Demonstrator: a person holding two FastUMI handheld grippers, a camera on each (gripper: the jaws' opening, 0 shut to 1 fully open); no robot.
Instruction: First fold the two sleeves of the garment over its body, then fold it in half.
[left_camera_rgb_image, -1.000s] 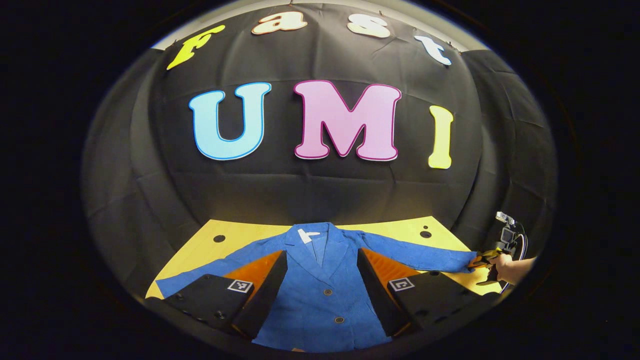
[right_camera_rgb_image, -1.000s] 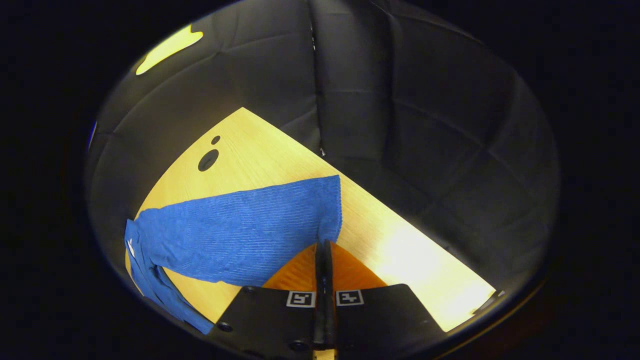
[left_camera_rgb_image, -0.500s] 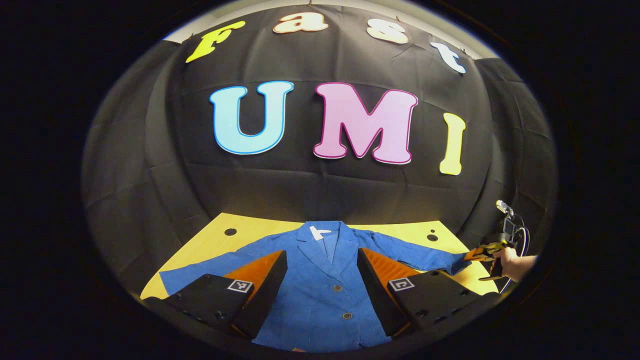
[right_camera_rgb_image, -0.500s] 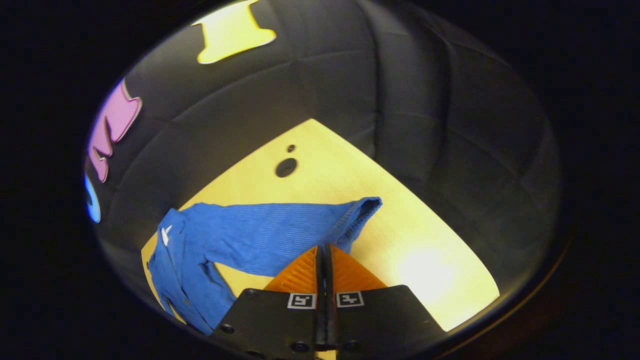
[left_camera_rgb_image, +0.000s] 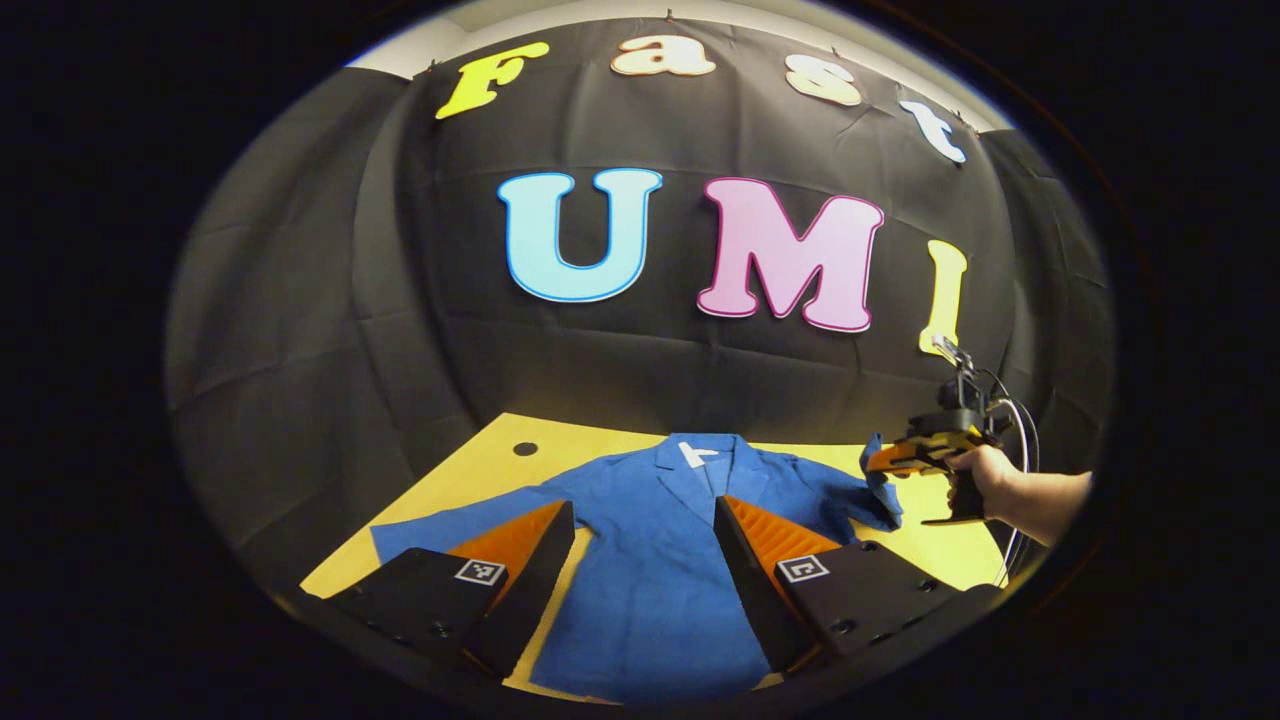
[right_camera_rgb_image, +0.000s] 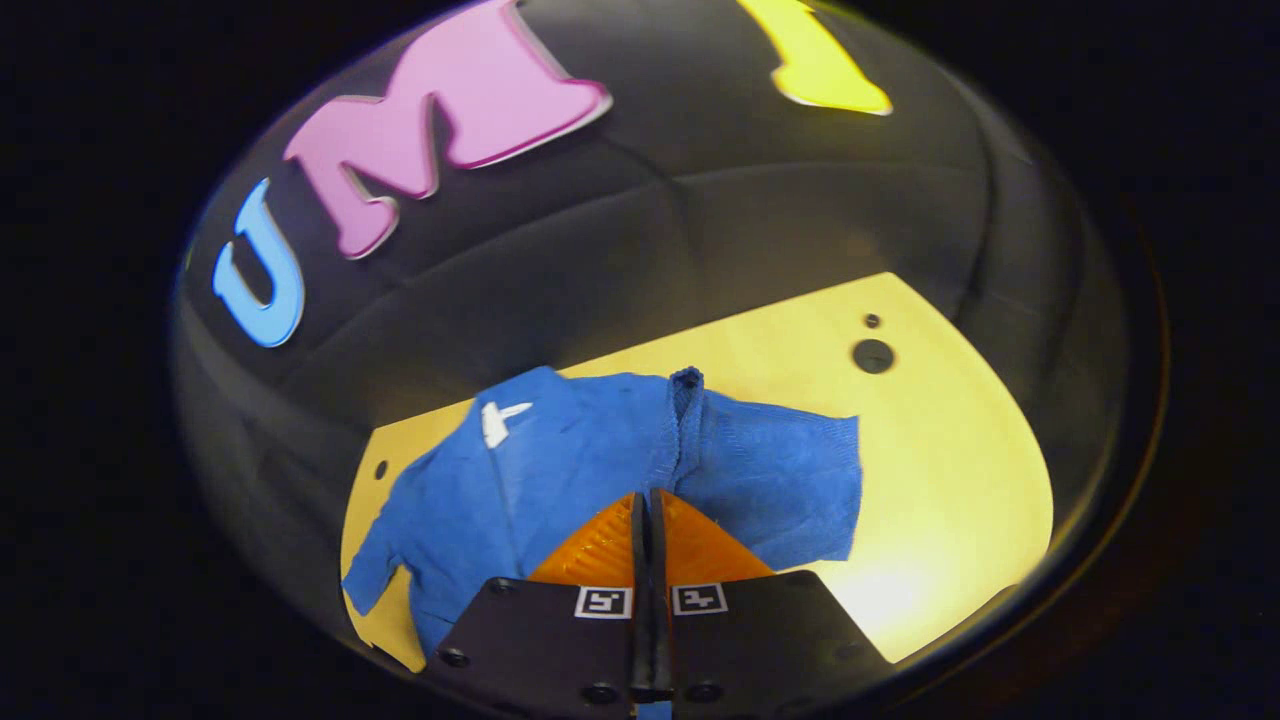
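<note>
The sleeve (right_camera_rgb_image: 770, 470), pinched in the closed right gripper (right_camera_rgb_image: 648, 500), is held above the jacket (left_camera_rgb_image: 650, 570), whose body lies leftward; the left gripper (left_camera_rgb_image: 640, 520) is spread.

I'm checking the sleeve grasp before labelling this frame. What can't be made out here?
- Right gripper view: the right gripper is shut, and its fingers hide the pinch on the sleeve.
- Left gripper view: the jacket hem is cut off by the edge; the left gripper's fingers cover its sides.

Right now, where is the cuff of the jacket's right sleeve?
In the left gripper view the cuff is lifted off the table, pinched in the right hand-held gripper beside the jacket collar.
</note>
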